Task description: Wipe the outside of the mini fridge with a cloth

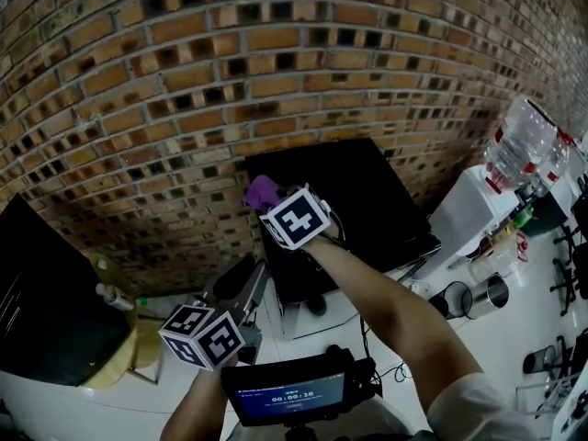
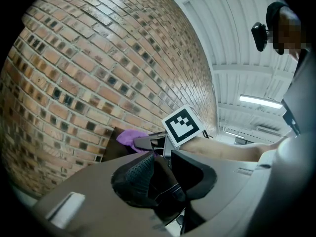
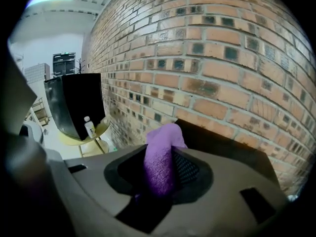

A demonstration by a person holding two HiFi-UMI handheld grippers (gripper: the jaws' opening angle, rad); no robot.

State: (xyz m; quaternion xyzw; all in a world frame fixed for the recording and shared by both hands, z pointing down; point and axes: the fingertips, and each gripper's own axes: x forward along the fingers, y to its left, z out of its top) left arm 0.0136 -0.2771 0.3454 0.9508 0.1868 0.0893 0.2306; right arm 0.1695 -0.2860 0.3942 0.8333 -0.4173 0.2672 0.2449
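Observation:
The black mini fridge [image 1: 367, 200] stands against the brick wall [image 1: 184, 99]. At its top far-left corner my right gripper [image 1: 266, 200] is shut on a purple cloth [image 1: 262, 192]. In the right gripper view the cloth [image 3: 163, 157] stands up between the jaws, with the fridge's top edge [image 3: 222, 142] just behind it. My left gripper [image 1: 241, 276] hangs low to the fridge's left, apart from it, pointing level at the wall. Its jaws [image 2: 163, 177] are open with nothing between them. The left gripper view also shows the cloth [image 2: 129, 137] and the fridge corner [image 2: 111, 147].
A white water dispenser [image 1: 469, 209] with a clear bottle [image 1: 519, 145] stands right of the fridge. Two metal cans [image 1: 491, 294] sit on the floor near it. At left, a black box [image 1: 46, 310] and a small bottle [image 1: 115, 297] rest on a yellow stool [image 1: 138, 347]. A small screen [image 1: 289, 395] is below me.

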